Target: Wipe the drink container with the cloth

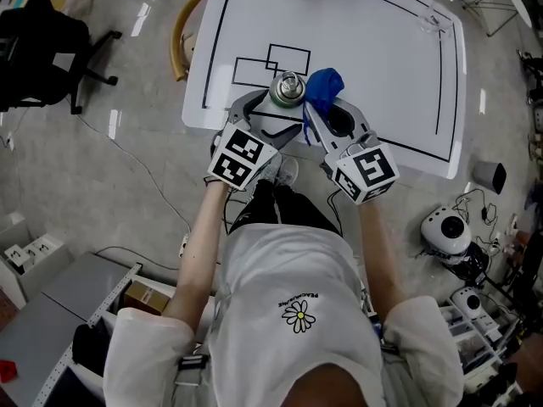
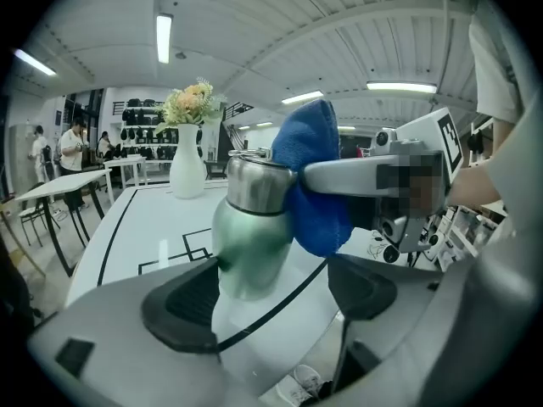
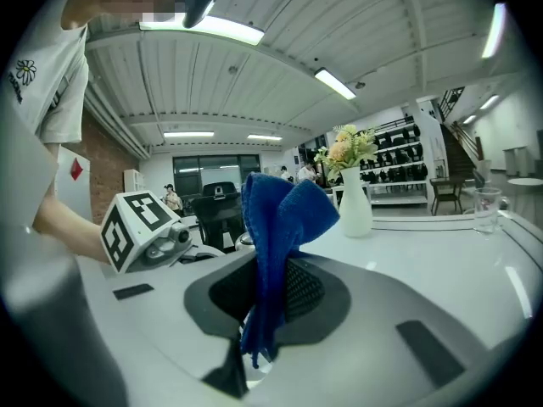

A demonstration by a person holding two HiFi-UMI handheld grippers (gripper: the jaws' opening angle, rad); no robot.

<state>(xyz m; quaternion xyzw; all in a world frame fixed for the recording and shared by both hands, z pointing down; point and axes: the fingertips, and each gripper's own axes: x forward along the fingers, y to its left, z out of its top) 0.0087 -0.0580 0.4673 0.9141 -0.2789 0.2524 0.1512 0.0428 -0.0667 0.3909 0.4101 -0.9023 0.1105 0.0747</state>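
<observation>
Blue cloth is pinched tight in my right gripper, its jaws closed on the hanging folds. The bunched top of the cloth presses against the shoulder of the drink container. That green container with its steel neck stands near the front edge of the white table, between the jaws of my left gripper. Those jaws stand apart: one pad touches the container's side, the other is clear of it. Farther back stands a white vase of flowers.
</observation>
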